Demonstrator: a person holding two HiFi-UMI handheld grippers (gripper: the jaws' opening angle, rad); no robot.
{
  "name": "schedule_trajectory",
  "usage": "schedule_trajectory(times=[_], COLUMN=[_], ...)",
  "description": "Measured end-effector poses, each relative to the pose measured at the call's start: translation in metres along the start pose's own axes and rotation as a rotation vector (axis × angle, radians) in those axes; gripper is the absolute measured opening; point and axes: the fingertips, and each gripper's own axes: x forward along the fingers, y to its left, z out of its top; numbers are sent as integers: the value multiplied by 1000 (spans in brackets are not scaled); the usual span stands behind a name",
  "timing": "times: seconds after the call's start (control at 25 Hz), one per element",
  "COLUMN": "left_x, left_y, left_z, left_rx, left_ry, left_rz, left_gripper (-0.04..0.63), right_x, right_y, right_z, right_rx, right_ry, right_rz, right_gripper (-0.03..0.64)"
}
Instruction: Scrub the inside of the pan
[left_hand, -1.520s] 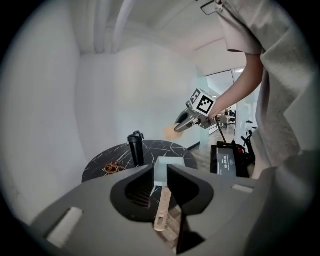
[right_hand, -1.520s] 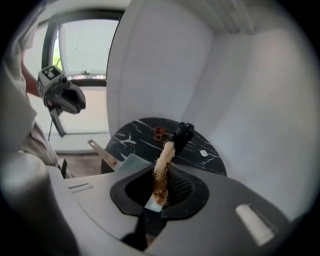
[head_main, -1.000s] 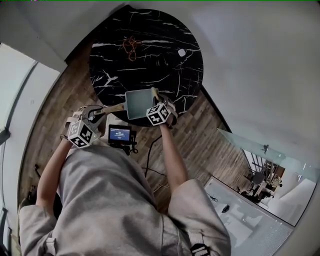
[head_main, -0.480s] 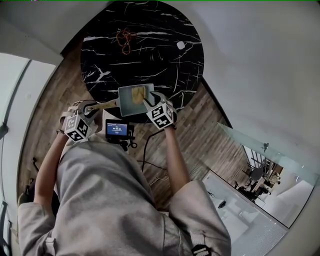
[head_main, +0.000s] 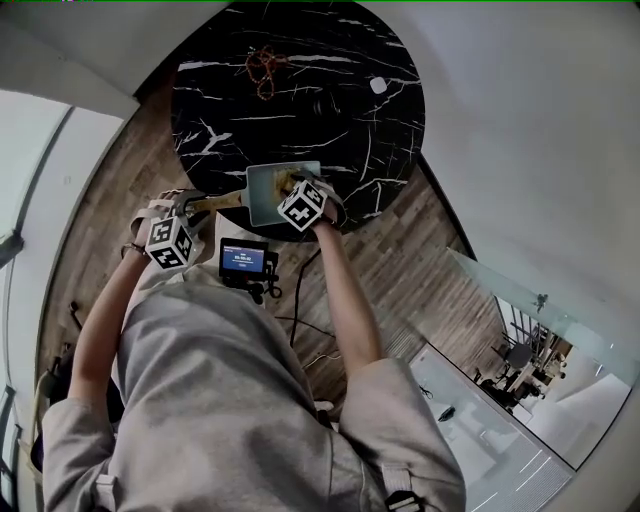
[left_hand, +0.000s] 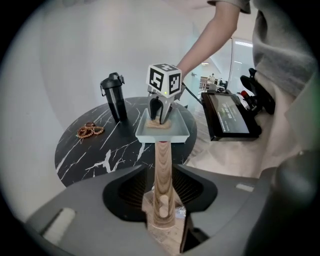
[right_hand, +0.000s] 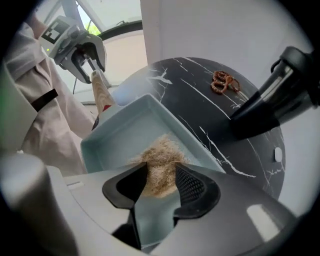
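From the head view, the pale blue square pan (head_main: 262, 195) sat at the near edge of the round black marble desk (head_main: 300, 90). In the left gripper view, the left hand-held gripper (left_hand: 161, 182), its jaws just opening, loosely flanked the pan's wooden handle (left_hand: 162, 160). In the right gripper view, the right hand-held gripper (right_hand: 160, 182), jaws just spread wide, straddled a tan fibrous scrub pad (right_hand: 159, 152) lying inside the pan, without squeezing it.

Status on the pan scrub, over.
Both claws just opened: left claw round the pan handle, right claw astride the scrub pad. Pan on table, pad inside. Bottle, beads well clear.
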Motion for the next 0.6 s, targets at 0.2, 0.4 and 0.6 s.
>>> schedule_trajectory(times=[0.2, 0.4, 0.6], left_x=[4, 11, 15], left_y=[-2, -9, -9], left_z=[-7, -14, -12], left_rx=[-34, -9, 18], left_ry=[13, 56, 68], left_rz=[12, 2, 4], left_gripper=[146, 150, 150], right_x=[4, -11, -46], right_y=[0, -6, -43], right_z=[3, -1, -25], right_rx=[31, 99, 138], right_ry=[17, -51, -56], right_rz=[-16, -114, -246], right_gripper=[171, 18, 17])
